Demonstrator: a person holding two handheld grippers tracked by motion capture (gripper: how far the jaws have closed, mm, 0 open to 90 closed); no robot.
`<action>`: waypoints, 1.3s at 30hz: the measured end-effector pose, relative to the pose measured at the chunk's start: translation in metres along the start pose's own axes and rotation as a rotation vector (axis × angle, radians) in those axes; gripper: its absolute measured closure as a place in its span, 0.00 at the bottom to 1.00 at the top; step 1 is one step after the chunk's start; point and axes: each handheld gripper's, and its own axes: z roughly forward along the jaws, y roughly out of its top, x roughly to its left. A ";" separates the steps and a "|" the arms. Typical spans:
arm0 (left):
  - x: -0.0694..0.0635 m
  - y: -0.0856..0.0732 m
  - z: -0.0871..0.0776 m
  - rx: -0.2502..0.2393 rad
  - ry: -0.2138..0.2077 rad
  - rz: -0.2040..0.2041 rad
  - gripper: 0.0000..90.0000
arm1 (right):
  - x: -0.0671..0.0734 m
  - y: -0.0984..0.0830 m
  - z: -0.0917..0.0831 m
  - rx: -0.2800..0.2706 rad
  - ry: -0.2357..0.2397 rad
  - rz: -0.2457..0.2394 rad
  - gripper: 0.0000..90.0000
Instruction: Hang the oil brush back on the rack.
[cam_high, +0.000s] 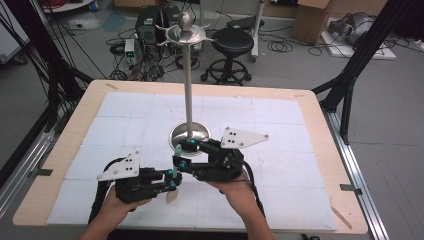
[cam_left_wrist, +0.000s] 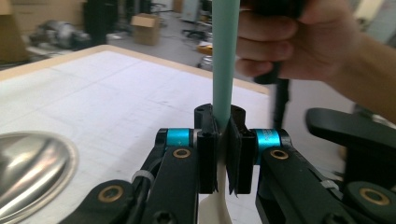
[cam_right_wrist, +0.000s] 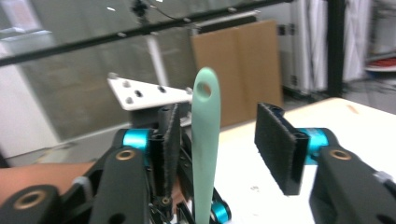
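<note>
A spatula with a teal handle (cam_high: 176, 149) and a cream blade stands upright just above the table. My left gripper (cam_high: 171, 184) is shut on the spatula (cam_left_wrist: 225, 60) low down, where the handle meets the blade. My right gripper (cam_high: 186, 153) is open around the upper handle. In the right gripper view the handle (cam_right_wrist: 205, 135), with a hole at its tip, rises between the pads (cam_right_wrist: 278, 144), close to the left one and well apart from the right one. A silver stand (cam_high: 189, 85) with a round base and hooked top rises right behind both grippers.
The stand's shiny base (cam_left_wrist: 32, 172) lies left of my left gripper. White sheets cover the wooden table (cam_high: 310, 107). The hand holding the right gripper (cam_left_wrist: 299, 46) is close above my left gripper. A stool, cables and boxes are on the floor beyond the table.
</note>
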 end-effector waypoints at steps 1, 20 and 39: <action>0.000 0.000 0.000 -0.001 0.022 -0.002 0.93 | 0.002 -0.001 0.001 0.003 -0.035 -0.012 0.55; -0.009 0.002 0.006 0.026 0.234 0.037 0.93 | 0.018 0.002 0.018 0.057 -0.258 0.034 0.82; 0.004 0.006 -0.006 -0.045 -0.112 -0.039 0.62 | 0.008 0.007 0.003 0.071 0.080 -0.031 0.84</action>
